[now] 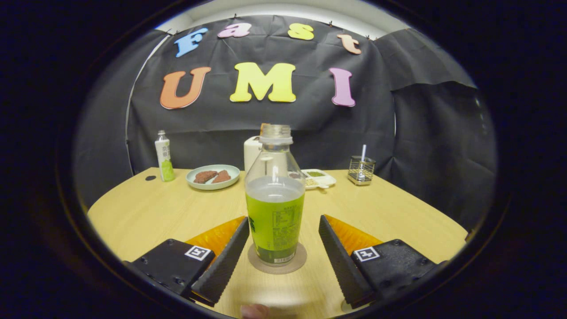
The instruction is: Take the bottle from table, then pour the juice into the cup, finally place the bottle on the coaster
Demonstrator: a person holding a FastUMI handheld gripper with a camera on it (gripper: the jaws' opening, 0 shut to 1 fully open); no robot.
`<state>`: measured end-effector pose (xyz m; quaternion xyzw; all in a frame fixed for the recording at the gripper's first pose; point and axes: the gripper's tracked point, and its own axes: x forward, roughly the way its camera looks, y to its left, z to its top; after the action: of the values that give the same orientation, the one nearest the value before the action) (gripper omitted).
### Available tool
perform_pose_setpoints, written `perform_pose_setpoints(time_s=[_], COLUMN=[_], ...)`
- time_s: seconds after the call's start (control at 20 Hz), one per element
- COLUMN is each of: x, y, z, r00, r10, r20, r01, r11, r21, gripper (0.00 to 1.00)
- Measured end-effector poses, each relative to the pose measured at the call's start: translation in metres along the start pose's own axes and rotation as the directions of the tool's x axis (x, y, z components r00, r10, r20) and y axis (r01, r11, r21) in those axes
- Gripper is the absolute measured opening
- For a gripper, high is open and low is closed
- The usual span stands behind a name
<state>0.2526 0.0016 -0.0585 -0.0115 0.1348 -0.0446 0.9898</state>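
Gripper (pixel 283 230) is sitting wide open, fingers flanking the bottle (pixel 275 208) at 9 and 3 o'clock, the left finger close beside it, the right one clear. Bottle is standing upright on the coaster (pixel 297 262), uncapped, roughly half full of green juice; looks like the final placement step. No cup identifiable from here. Risk: while backing the fingers out, the left one is likely clipping the label side and tipping an open bottle, spilling juice across the table (pixel 390 212). At 12 a white container (pixel 251 153) is standing behind; at 11 a plate (pixel 213 177) and a small bottle (pixel 164 161); at 1 a snack tray (pixel 319 178) and wire holder (pixel 361 169).
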Motion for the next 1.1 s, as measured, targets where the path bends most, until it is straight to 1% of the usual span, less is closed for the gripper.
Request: perform_pose_setpoints(time_s=[0.1, 0.2, 0.25, 0.35, 0.5, 0.65, 0.75, 0.85, 1.1], x=[-0.024, -0.054, -0.070, -0.093, -0.138, -0.177, -0.197, -0.214, -0.242], y=[0.000, -0.005, -0.005, -0.003, -0.013, -0.016, -0.018, -0.016, -0.011], z=[0.005, 0.012, 0.017, 0.024, 0.031, 0.033, 0.028, 0.022, 0.002], r00=[1.000, 0.999, 0.998, 0.998, 0.995, 0.988, 0.984, 0.979, 0.974], r10=[0.000, -0.028, -0.025, 0.002, -0.025, -0.023, -0.027, -0.016, 0.001], r20=[0.017, 0.038, 0.049, 0.069, 0.101, 0.151, 0.179, 0.202, 0.226], r01=[0.000, 0.029, 0.027, 0.000, 0.026, 0.022, 0.025, 0.011, -0.010], r11=[1.000, 0.999, 0.998, 1.000, 1.000, 1.000, 1.000, 1.000, 0.999], r21=[-0.008, -0.044, -0.049, -0.024, -0.015, 0.006, 0.012, 0.025, 0.037], gripper=[1.00, 1.00, 1.00, 1.00, 1.00, 1.00, 1.00, 1.00, 1.00])
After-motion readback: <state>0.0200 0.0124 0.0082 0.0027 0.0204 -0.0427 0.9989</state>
